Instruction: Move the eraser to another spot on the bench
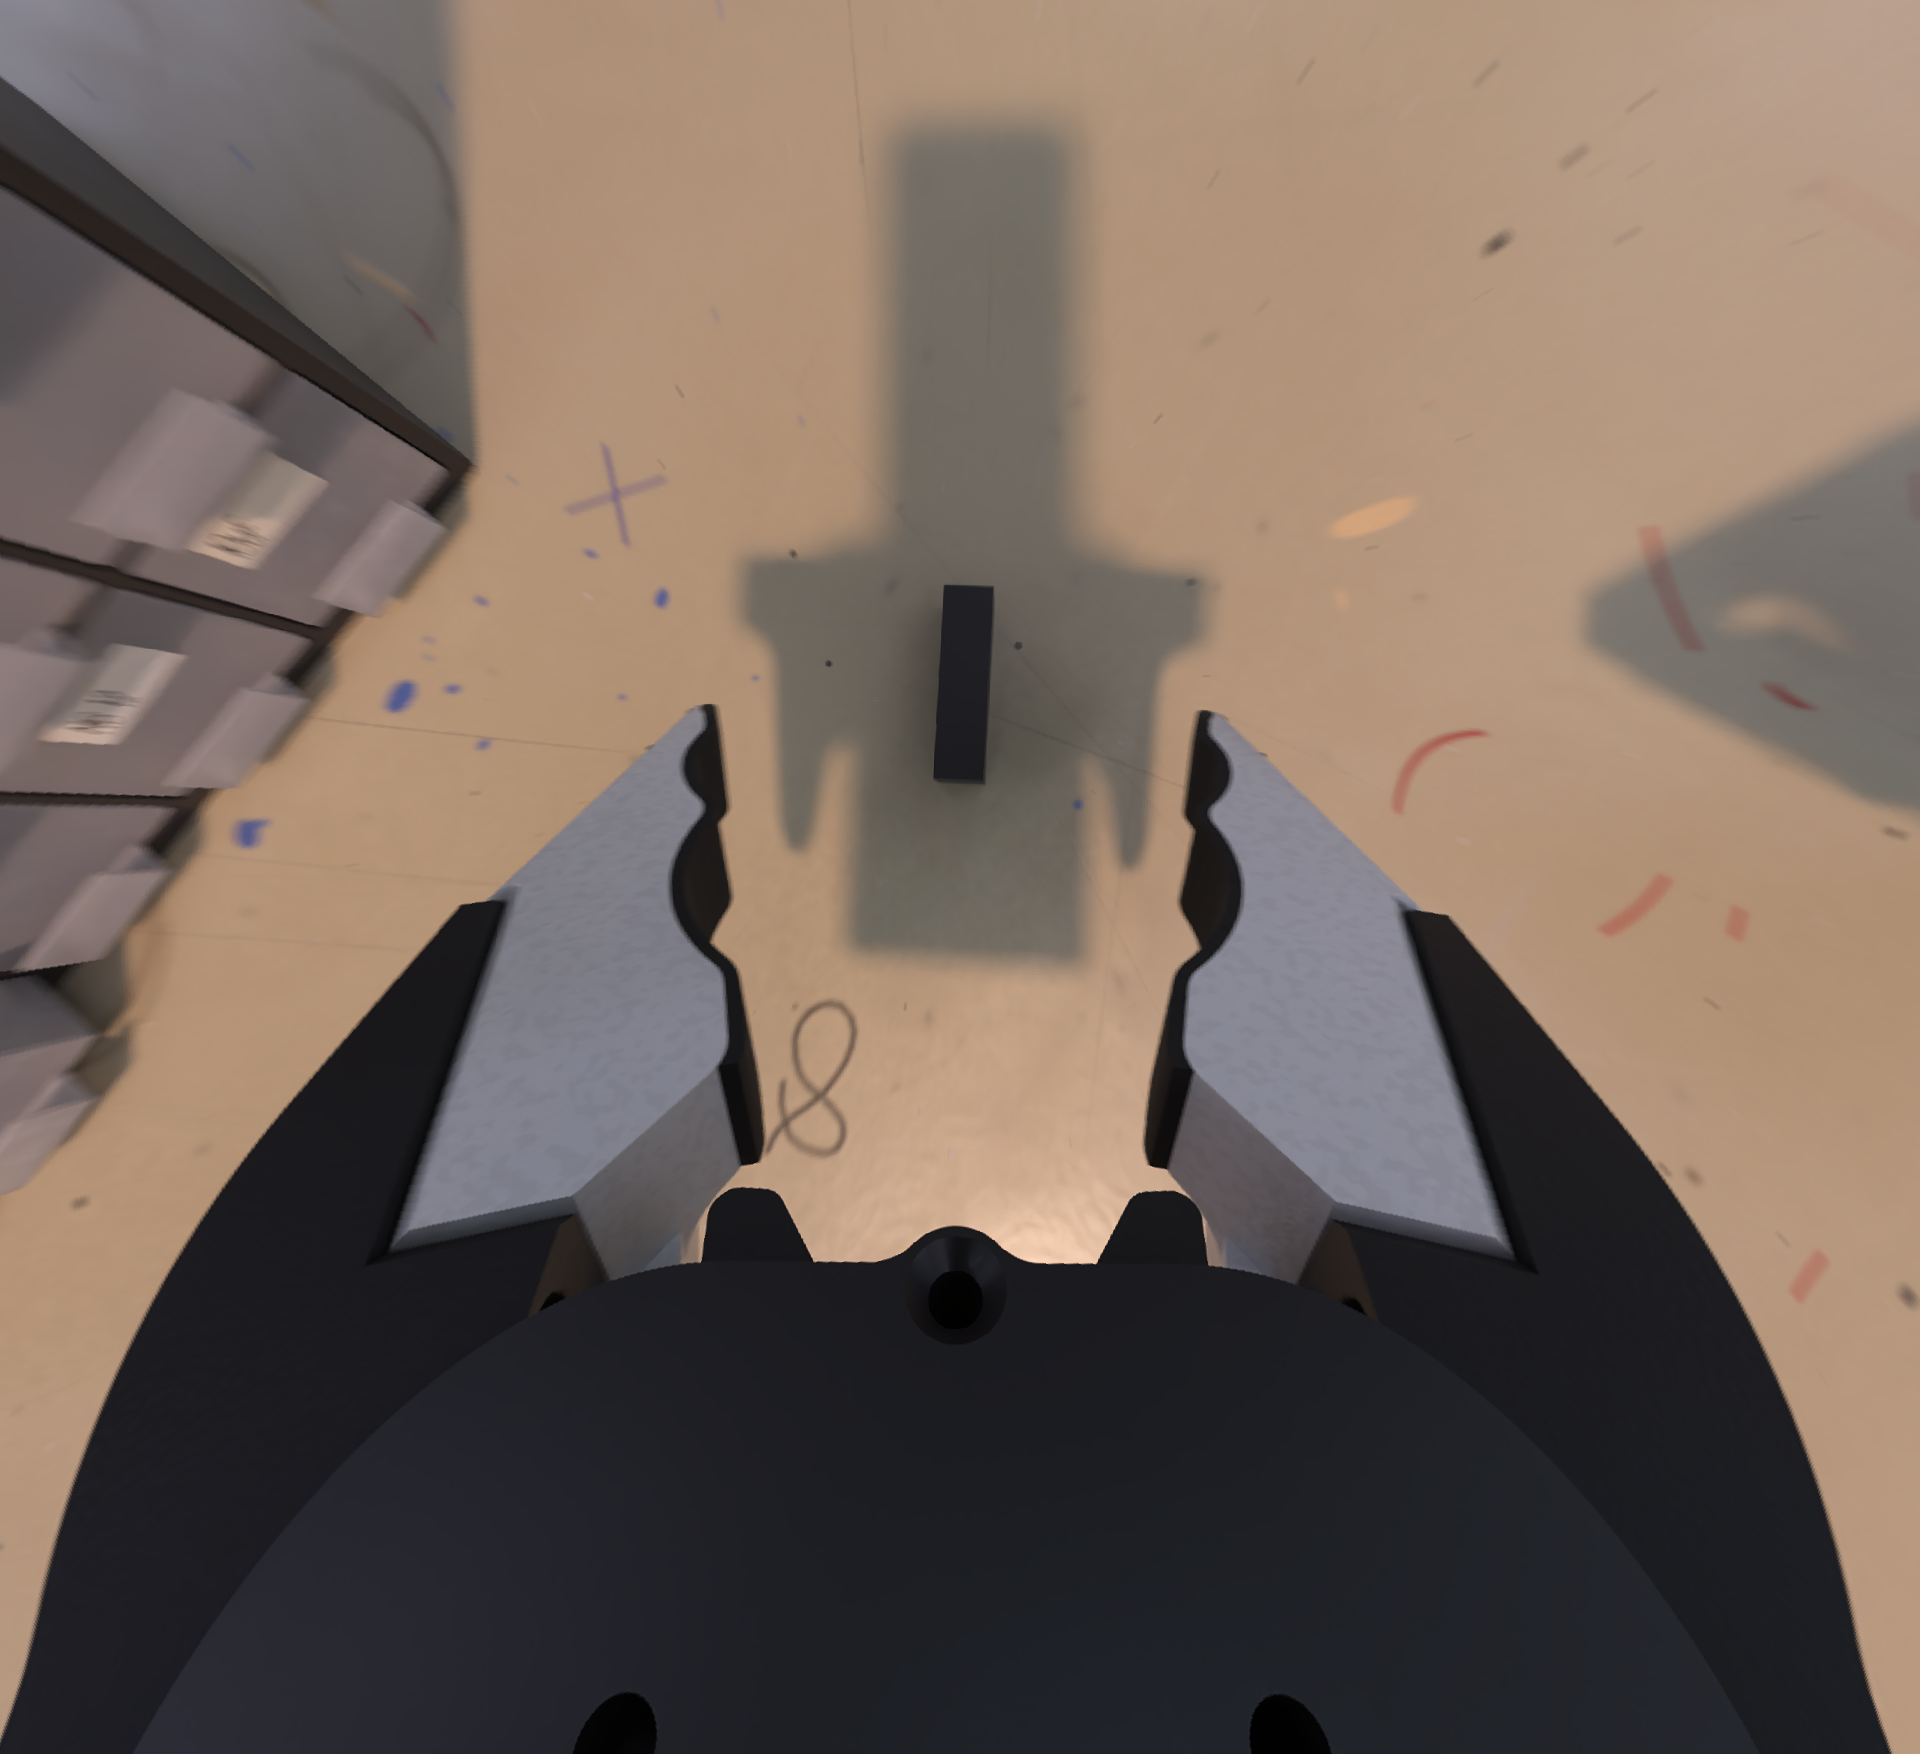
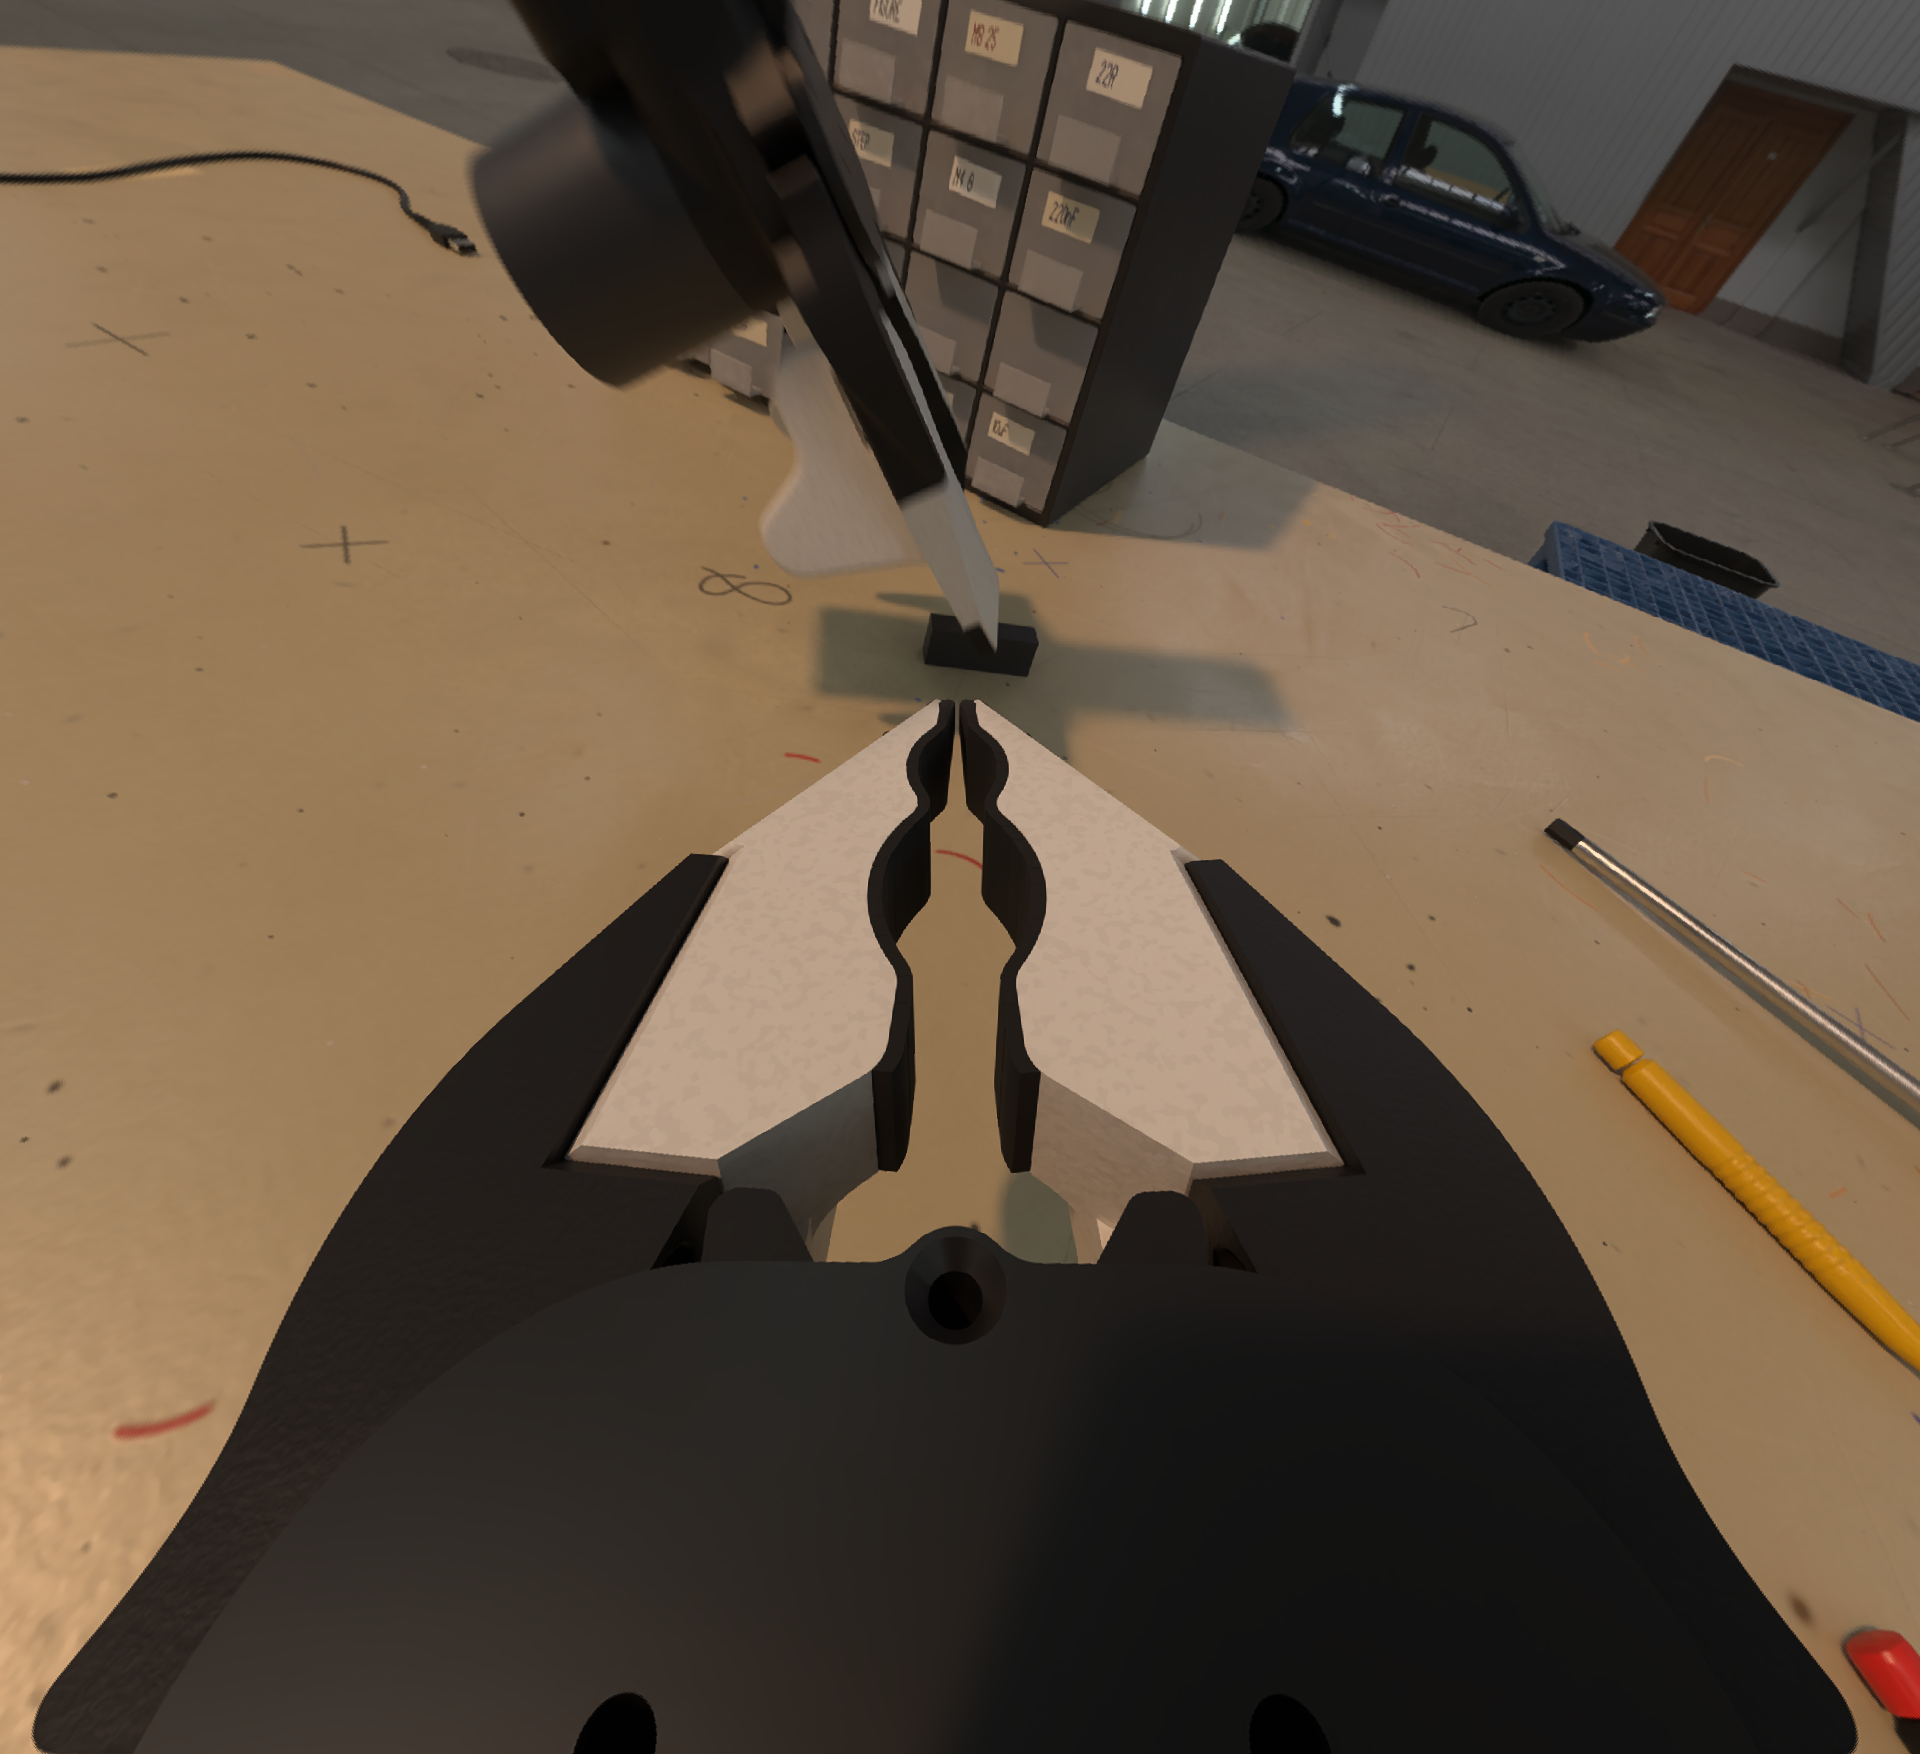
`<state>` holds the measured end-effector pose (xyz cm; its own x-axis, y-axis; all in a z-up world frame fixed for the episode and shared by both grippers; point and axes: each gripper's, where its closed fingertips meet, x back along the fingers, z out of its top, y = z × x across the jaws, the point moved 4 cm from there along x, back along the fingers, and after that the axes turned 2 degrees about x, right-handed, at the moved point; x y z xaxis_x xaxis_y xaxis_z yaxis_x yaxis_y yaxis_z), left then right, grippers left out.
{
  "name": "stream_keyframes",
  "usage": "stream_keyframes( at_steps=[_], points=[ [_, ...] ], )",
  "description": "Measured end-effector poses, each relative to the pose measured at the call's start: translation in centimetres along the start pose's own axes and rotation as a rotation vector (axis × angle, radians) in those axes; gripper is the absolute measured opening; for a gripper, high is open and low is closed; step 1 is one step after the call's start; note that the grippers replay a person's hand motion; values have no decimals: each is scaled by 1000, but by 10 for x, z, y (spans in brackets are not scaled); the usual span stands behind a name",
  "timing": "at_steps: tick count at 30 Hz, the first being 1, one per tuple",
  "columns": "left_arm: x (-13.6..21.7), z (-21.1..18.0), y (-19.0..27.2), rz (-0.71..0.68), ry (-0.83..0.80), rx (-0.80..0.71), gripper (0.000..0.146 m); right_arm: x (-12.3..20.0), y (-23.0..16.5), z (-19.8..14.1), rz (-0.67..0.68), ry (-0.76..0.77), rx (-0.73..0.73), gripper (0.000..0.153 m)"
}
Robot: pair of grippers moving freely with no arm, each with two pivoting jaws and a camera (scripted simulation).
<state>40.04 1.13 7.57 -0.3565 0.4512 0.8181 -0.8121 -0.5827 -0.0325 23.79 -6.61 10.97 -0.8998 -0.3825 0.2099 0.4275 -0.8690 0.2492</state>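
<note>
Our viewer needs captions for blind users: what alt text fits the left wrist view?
The open left tool hangs above a small black rectangular eraser lying on the tan, paint-flecked bench, inside the tool's shadow. A grey drawer cabinet stands at left.

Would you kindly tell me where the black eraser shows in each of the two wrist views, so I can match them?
Left wrist view: the eraser lies just above centre, lengthwise, beyond the open left gripper, in its shadow.
Right wrist view: the eraser lies crosswise just above centre, past the shut right gripper, partly behind a finger of the left gripper.
Shared landmark: the drawer cabinet.
</note>
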Motion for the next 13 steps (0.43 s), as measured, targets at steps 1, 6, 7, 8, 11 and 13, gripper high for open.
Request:
stream_keyframes(
  at_steps=[1,6,7,8,11,13],
  points=[
    [18,4,1,-8,58,-12,98,2,0,2,2,10,-5,1],
    [140,-31,-9,-63,350,-24,105,10,-10,14,72,76,-63,0],
    [162,-52,-15,-59,387,-12,103,11,-14,17,95,89,-78,0],
    [179,-75,-21,-53,409,-3,101,11,-19,20,118,100,-91,0],
    [203,-154,-38,-72,374,-20,97,7,-38,28,211,123,-128,0],
    [202,-199,-43,-92,305,-27,97,1,-54,33,293,129,-165,0]
  ],
)
